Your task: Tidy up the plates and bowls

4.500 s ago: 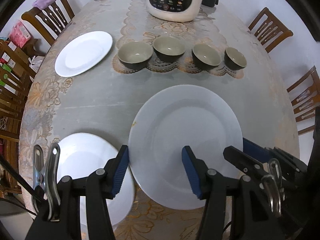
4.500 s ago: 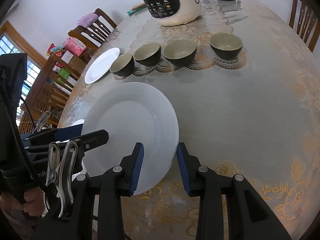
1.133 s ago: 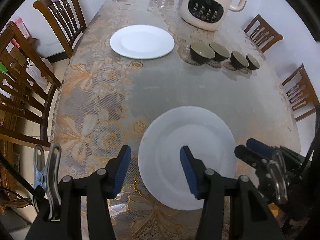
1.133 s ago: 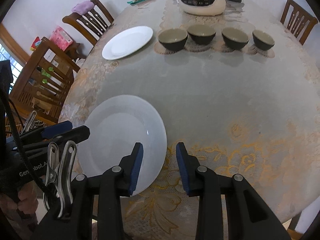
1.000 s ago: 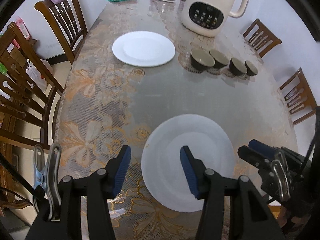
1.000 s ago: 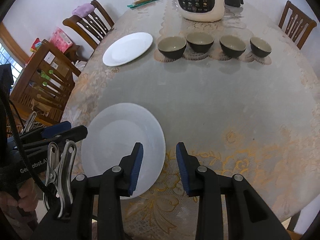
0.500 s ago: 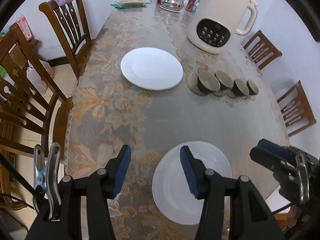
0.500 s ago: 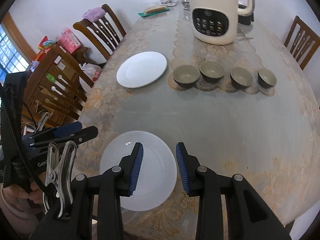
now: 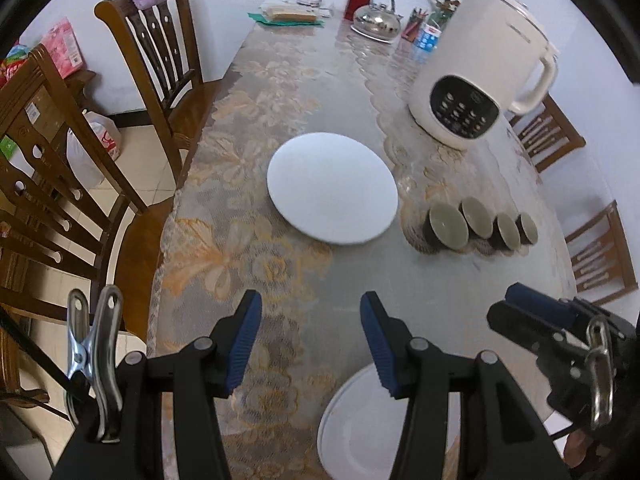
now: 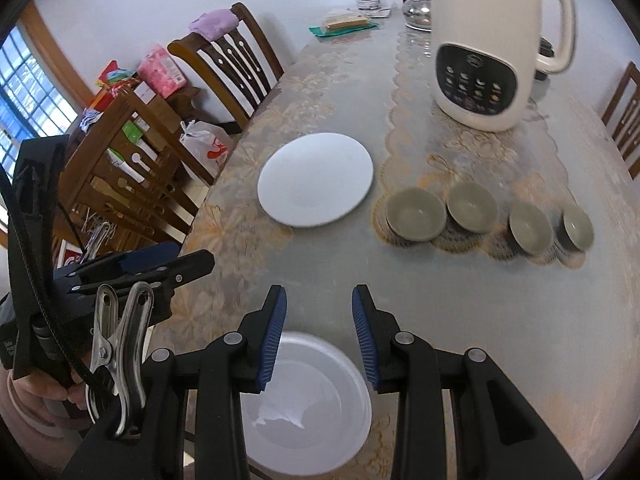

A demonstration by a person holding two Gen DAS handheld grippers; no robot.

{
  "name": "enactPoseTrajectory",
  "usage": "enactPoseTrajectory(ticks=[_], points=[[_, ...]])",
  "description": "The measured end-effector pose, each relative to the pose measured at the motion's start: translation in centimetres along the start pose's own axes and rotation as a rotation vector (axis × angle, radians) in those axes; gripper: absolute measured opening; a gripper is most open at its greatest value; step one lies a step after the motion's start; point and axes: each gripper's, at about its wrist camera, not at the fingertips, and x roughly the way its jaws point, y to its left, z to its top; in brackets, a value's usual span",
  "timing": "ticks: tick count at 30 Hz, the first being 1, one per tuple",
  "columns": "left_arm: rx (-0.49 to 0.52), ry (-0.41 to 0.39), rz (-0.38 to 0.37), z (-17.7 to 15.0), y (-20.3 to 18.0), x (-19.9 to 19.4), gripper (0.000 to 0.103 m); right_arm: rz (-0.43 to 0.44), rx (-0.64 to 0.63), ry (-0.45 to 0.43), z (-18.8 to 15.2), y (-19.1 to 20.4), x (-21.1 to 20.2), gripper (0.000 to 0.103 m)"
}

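Plates and bowls lie spread over the long table (image 9: 280,92) in front of me, and I take the left wrist view first. My left gripper (image 9: 311,342) hangs above the near part of the table with its blue pads apart and nothing between them, so it is open and empty. Beyond it, toward the middle of the table, a white plate (image 9: 332,187) lies flat on the patterned cloth. Just right of that plate four small dark bowls (image 9: 480,224) sit in a close row on lace mats, upright, with pale insides. A second white plate (image 9: 352,432) lies near the table's near edge, partly hidden under my left gripper's right finger. A cream electric kettle (image 9: 476,68) stands behind the bowls, and wooden chairs (image 9: 160,52) line the left side. At the right edge I see my right gripper (image 9: 520,308) held over the table edge. In the right wrist view, my right gripper (image 10: 319,334) has its pads parted by a narrower gap, also with nothing clamped, open. The near plate (image 10: 308,412) lies below and between its fingers, close to the table edge. The far plate (image 10: 316,179) sits farther out, with the four bowls (image 10: 488,220) in their row to its right and the kettle (image 10: 488,48) behind them. My left gripper (image 10: 160,264) shows at the left, a hand (image 10: 48,396) gripping its handle.
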Motion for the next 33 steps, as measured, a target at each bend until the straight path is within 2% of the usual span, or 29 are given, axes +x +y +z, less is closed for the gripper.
enactPoseTrajectory(ticks=[9,20,25,33], points=[[-0.044,0.017,0.019,3.1,0.2,2.4,0.053,0.031,0.0,0.019,3.7,-0.8,2.4,0.035],[-0.072,0.071,0.065,6.4,0.8,6.6,0.053,0.018,0.017,0.078,7.6,-3.1,7.1,0.035],[-0.101,0.087,0.076,7.4,1.4,8.2,0.053,0.03,0.049,0.106,8.3,-3.9,9.5,0.035],[-0.131,0.11,0.082,8.3,2.1,10.5,0.053,-0.002,0.063,0.125,9.0,-4.4,12.1,0.036]])
